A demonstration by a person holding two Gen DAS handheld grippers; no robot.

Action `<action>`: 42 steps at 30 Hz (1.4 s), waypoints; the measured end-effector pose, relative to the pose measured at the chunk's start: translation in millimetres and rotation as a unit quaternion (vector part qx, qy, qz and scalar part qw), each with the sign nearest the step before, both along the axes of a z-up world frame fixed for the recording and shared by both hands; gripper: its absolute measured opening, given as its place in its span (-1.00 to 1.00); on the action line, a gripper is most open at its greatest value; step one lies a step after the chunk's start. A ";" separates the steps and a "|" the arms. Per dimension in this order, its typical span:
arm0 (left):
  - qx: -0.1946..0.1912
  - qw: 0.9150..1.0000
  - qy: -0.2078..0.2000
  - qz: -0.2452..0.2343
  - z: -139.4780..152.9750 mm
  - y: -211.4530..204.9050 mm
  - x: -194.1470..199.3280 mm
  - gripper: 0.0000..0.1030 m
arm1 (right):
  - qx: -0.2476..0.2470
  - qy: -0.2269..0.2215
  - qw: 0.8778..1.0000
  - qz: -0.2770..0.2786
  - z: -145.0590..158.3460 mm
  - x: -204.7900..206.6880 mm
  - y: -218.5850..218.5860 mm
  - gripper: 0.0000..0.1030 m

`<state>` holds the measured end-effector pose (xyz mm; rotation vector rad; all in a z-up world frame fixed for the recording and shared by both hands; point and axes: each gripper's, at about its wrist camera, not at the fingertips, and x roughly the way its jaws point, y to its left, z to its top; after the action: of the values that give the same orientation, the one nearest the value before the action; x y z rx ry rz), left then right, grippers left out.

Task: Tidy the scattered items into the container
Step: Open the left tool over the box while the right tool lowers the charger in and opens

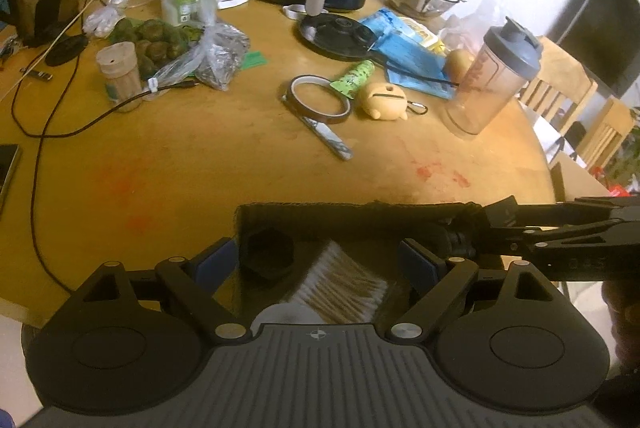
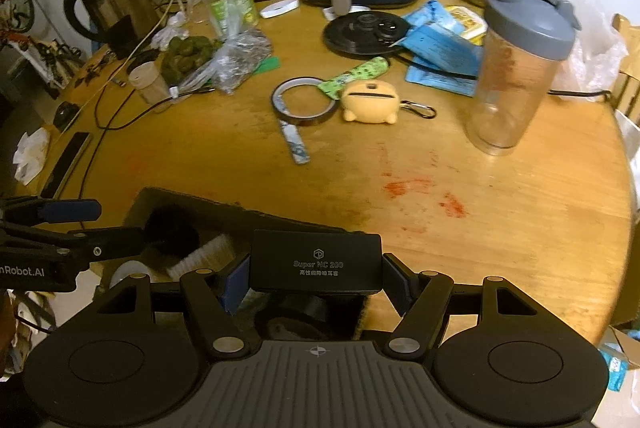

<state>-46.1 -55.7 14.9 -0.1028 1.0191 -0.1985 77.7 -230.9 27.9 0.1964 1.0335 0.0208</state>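
The right gripper (image 2: 318, 278) pinched a flat black case (image 2: 316, 262), printed "Super NC 200", between its blue pads, gripped by its short ends so that the broad face stayed level for lowering. It hung right over the dark felt bin (image 2: 192, 206) at the table's (image 2: 500, 212) near edge, probably about to let go there. The bin already held a bundle of cotton swabs (image 1: 342, 288), a black hexagonal lid or jar (image 1: 267, 254) and something white and round (image 1: 280, 314), so the case would likely have to land on top of them. The left gripper (image 1: 322, 262) hovered over the bin with its jaws spread wide and nothing between them; judging from its place, it was there to steady the soft wall or simply to wait. Farther out on the table the tape ring (image 1: 318, 99), the yellow pouch (image 1: 383, 101), the green tube (image 1: 354, 78) and a slim printed stick (image 1: 330, 138) lay still uncollected, close together, well apart from the bin.
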 end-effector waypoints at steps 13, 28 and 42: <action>-0.013 0.999 0.014 0.029 0.1 26.2 -5.9 0.73 | 0.043 0.020 0.999 0.011 -14.2 20.8 17.0 0.38; -0.023 0.999 0.033 0.028 -3.2 53.0 2.3 0.73 | 0.062 0.064 0.995 -0.033 -31.4 49.2 29.2 0.39; -0.033 0.999 0.035 0.005 -4.1 53.9 20.3 0.73 | 0.042 0.058 0.997 -0.020 -23.5 57.0 36.6 0.88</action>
<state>-25.8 -1.8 10.8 -0.1759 1.0811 -0.2197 134.7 -194.4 4.4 0.2981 1.1454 0.0161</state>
